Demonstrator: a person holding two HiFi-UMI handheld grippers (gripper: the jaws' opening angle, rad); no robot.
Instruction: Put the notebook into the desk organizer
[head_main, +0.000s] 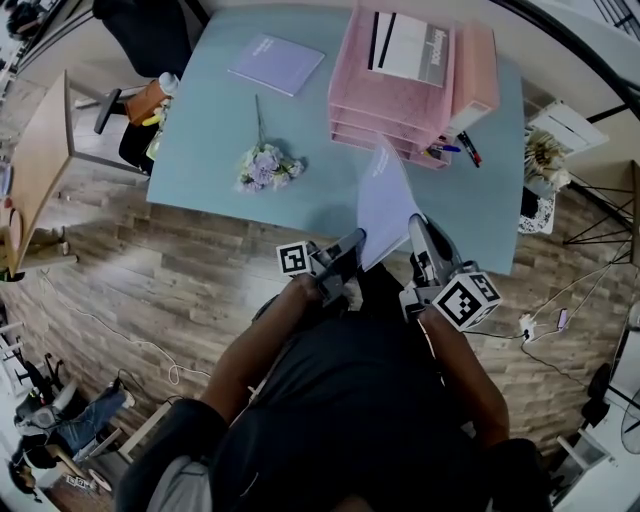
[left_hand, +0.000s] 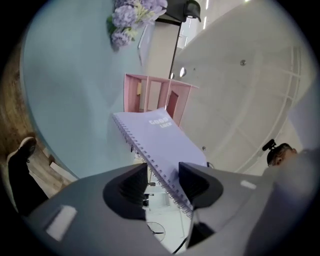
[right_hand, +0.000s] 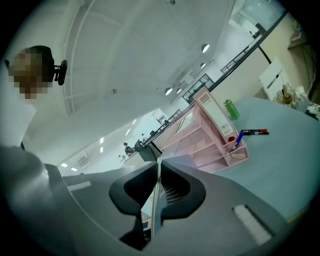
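I hold a lavender spiral notebook (head_main: 385, 205) upright above the table's front edge, its cover facing the left gripper view (left_hand: 160, 140). My right gripper (head_main: 418, 232) is shut on it; in the right gripper view the thin edge of the notebook (right_hand: 158, 186) sits pinched between the pads. My left gripper (head_main: 350, 245) stands open, with the spiral binding running through the gap between its jaws (left_hand: 162, 182) and no pad pressing on it. The pink desk organizer (head_main: 395, 95) stands on the table beyond the notebook, its shelves showing in both gripper views (left_hand: 155, 95) (right_hand: 205, 142).
A second lavender notebook (head_main: 277, 63) lies at the far side of the pale blue table (head_main: 210, 120). A bunch of purple flowers (head_main: 265, 165) lies left of the organizer. Pens (head_main: 455, 148) sit at the organizer's right corner. A white folder (head_main: 410, 48) lies on top.
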